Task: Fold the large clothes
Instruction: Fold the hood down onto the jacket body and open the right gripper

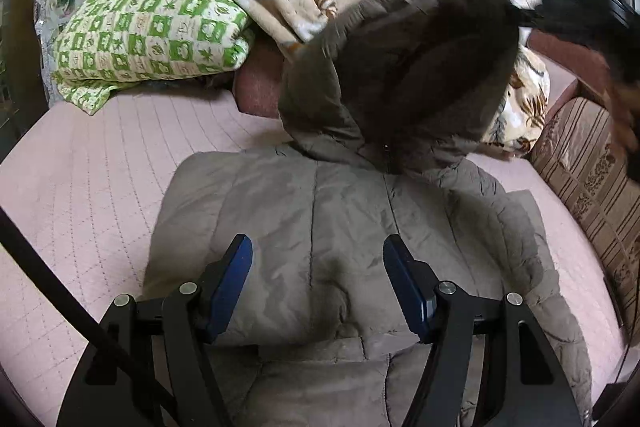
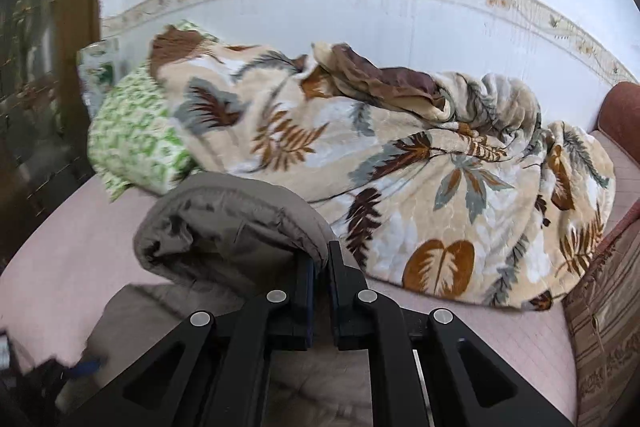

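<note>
A grey-brown padded jacket point(image 1: 320, 227) lies folded on the pink quilted bed point(image 1: 100, 187). My left gripper point(image 1: 318, 251) is open and empty, hovering just above the jacket's body. The jacket's hood point(image 1: 408, 67) is lifted up off the bed. My right gripper point(image 2: 322, 259) is shut on the hood's rim point(image 2: 240, 223) and holds it raised; it shows in the left wrist view as a dark blurred shape point(image 1: 576, 19) at the upper right.
A leaf-patterned blanket point(image 2: 400, 163) is heaped along the white wall behind the jacket. A green-and-cream checked pillow point(image 1: 152, 31) lies at the back left. A striped brown cushion point(image 1: 592, 179) lines the bed's right side.
</note>
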